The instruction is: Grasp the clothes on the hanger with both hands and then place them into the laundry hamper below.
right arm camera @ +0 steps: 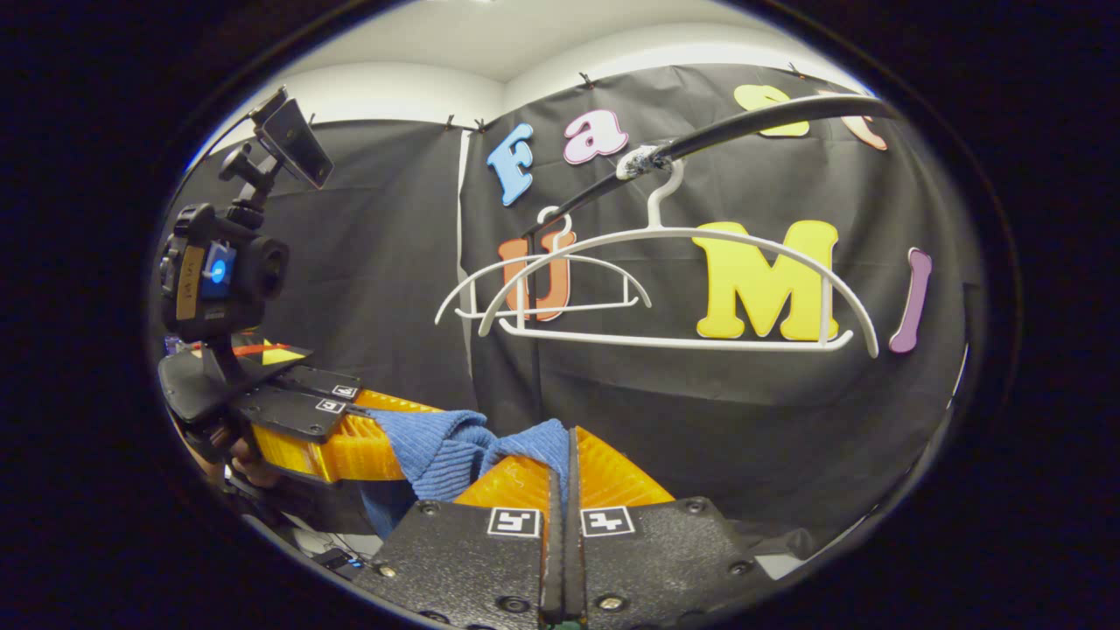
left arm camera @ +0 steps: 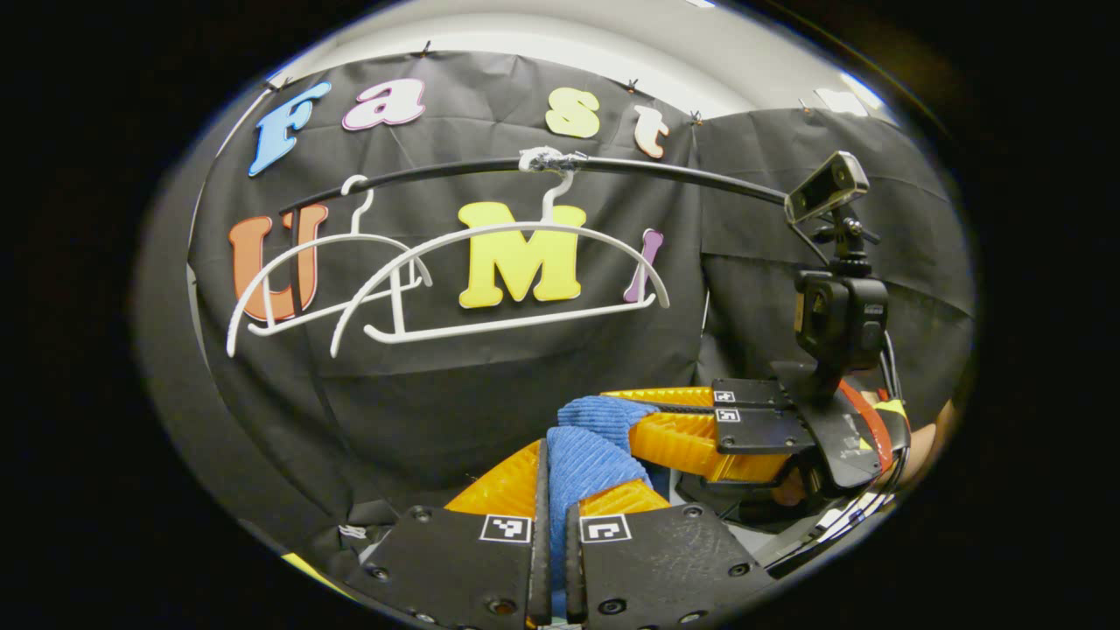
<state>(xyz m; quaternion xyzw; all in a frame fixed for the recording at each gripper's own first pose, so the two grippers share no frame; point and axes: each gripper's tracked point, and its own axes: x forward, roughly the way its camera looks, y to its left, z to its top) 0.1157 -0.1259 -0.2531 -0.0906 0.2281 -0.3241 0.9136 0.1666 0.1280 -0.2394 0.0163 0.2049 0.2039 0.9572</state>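
Garment: one blue knitted cloth, off the hanger, at the lower centre of the left gripper view, stretched between the two tongs.
Left tongs: fingers nearly together, pinching a fold of the blue cloth that rises between them.
Right tongs: fingers pressed close at the lower centre of the right gripper view, a corner of the cloth nipped at the tips.
Cross-check: right tongs also appear at lower right of the left gripper view, biting the far end of the cloth; left tongs at lower left of the right gripper view, the same.
Key relation: the cloth's long axis runs across from one pair of tongs to the other, roughly level, short span with slight slack. Both grips sit at its ends, so neither hand is nearer; it hangs straight ahead of each.
Hangers: two white plastic hangers, bare, one ahead and one behind to its left, hooked on one black rail in the upper half.
Hamper: cannot see it; by the task it lies below.
Judgement: lift-off done; next is a joint lowering, both hands descending together, then release.
Risk: uneven descent could pull one corner free.
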